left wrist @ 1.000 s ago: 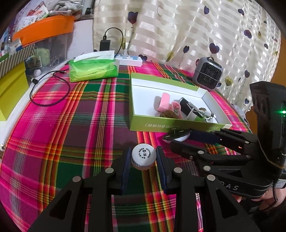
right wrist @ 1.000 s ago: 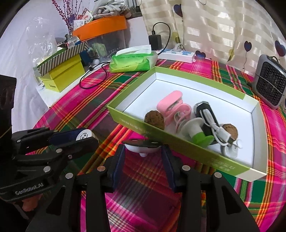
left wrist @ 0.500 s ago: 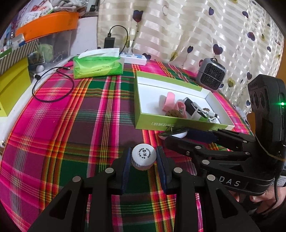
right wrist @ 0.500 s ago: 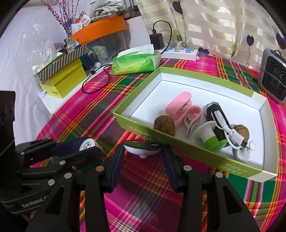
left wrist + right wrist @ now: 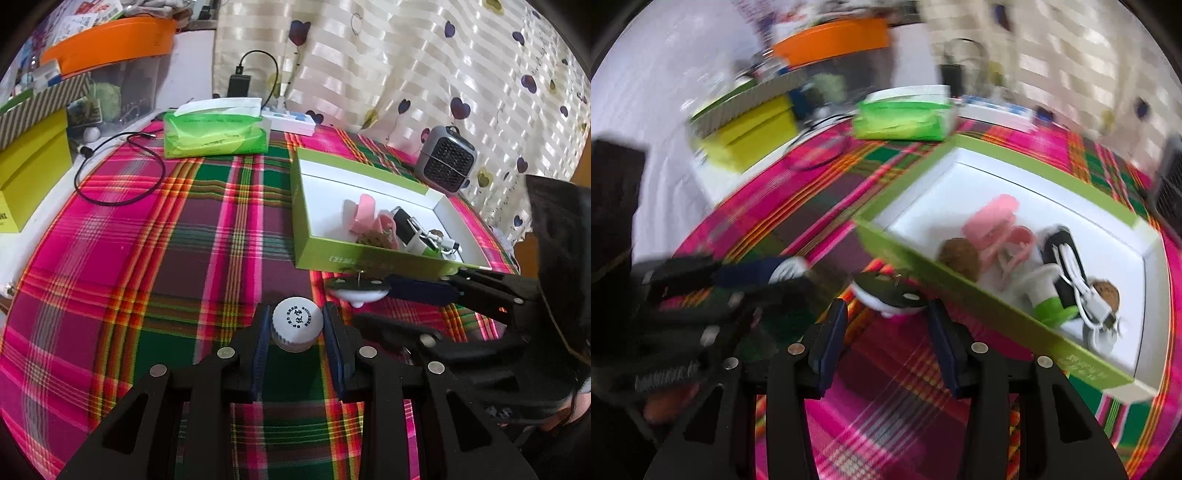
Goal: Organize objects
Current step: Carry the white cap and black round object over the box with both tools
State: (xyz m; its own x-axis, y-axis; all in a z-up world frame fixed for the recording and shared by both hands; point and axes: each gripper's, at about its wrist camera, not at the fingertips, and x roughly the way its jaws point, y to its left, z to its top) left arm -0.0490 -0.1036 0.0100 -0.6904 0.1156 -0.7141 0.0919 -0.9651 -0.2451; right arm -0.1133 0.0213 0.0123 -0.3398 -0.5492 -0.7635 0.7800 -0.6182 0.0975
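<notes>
Presently | left gripper (image 5: pixel 297 325) clamped white bottle cap (image 5: pixel 297 320) | right gripper (image 5: pixel 886 314), at its 2 o'clock, held white-black disc (image 5: pixel 890 295) between part-open fingers beside green box (image 5: pixel 979 291), contact unclear.

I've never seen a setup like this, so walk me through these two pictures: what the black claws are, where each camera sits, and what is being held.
No robot here: a person holds a two-finger gripper in each hand, each with a fisheye camera looking along its fingers. The left camera shows the left gripper closed on a small white-capped bottle, over a plaid tablecloth. The right camera, blurred, shows the right gripper with a white and black disc between its fingers. Ahead sits a green box holding a pink clip, a walnut and a cable.
</notes>
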